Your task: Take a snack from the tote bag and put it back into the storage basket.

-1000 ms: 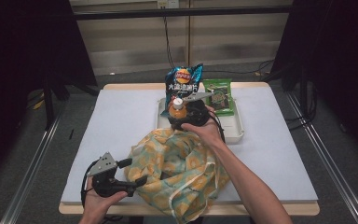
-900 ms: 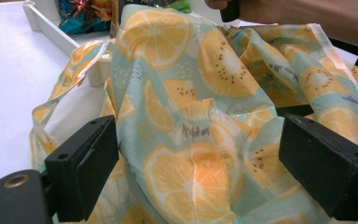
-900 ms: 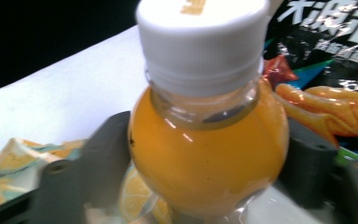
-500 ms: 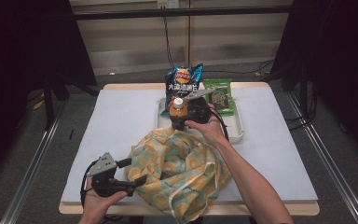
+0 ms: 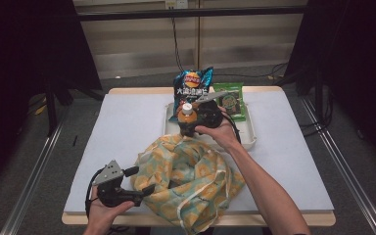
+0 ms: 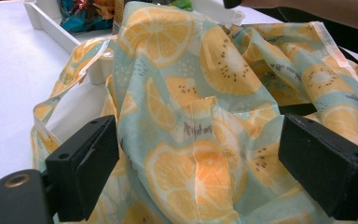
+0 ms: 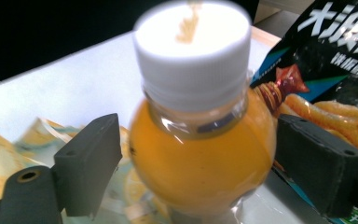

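Just beyond the limp fruit-print bag (image 5: 188, 176), the full, smooth, likely slippery bottle (image 7: 203, 158) sits between the right gripper (image 7: 198, 163)'s parted fingers, best squeezed at its belly; the left gripper (image 6: 200, 163) gapes around cloth.

An orange-filled bottle (image 7: 200, 154) with a white cap (image 7: 193, 46) stands between the parted tongs (image 7: 205, 172); a chip bag (image 7: 326, 70) lies far right.

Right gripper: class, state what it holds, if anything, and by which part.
The right gripper straddles the orange drink bottle at its shoulder below the white cap; jaws stand apart, so a firm grip cannot be told.
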